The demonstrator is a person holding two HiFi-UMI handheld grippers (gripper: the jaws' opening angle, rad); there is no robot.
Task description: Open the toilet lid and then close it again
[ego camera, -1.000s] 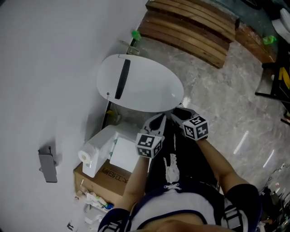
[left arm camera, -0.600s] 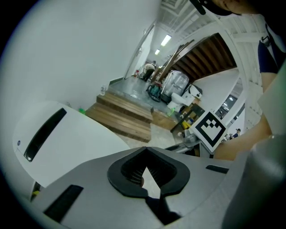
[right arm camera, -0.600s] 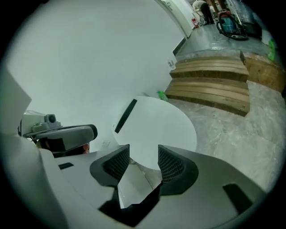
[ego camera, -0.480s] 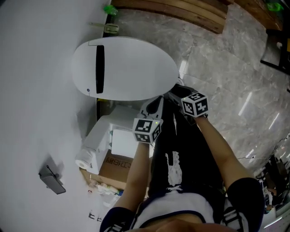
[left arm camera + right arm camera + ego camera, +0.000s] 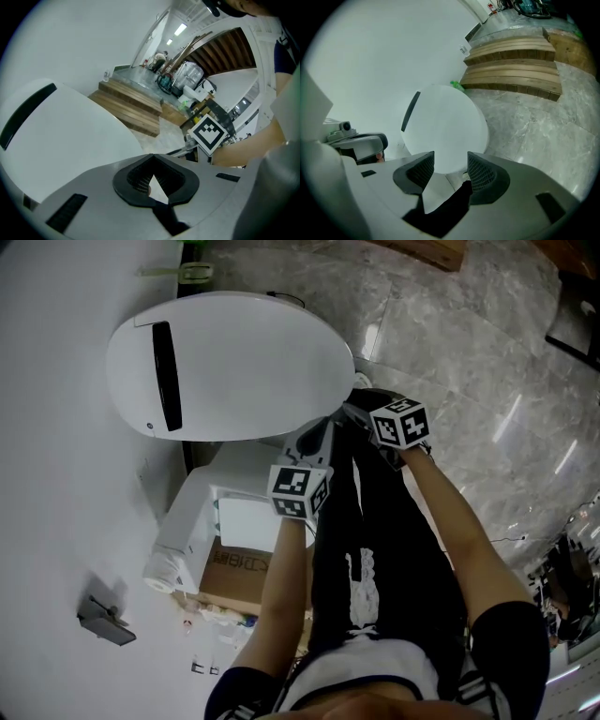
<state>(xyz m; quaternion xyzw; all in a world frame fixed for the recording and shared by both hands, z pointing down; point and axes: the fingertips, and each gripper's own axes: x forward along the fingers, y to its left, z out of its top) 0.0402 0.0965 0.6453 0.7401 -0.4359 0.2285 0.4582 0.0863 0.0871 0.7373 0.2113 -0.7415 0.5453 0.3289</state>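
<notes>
Lid (image 5: 234,362), down, at 11 o'clock in head view; right gripper (image 5: 447,164) at lid's 4 o'clock, jaws opening, empty, likely reaching for the front rim to catch and lift next; left gripper (image 5: 152,161) at 5 o'clock, clenched, empty.

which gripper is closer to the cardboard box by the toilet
Left. The left gripper hangs above and right of the cardboard box in the head view. The right gripper, jaws opening with nothing between them, is farther off, by the toilet lid's front tip.
</notes>
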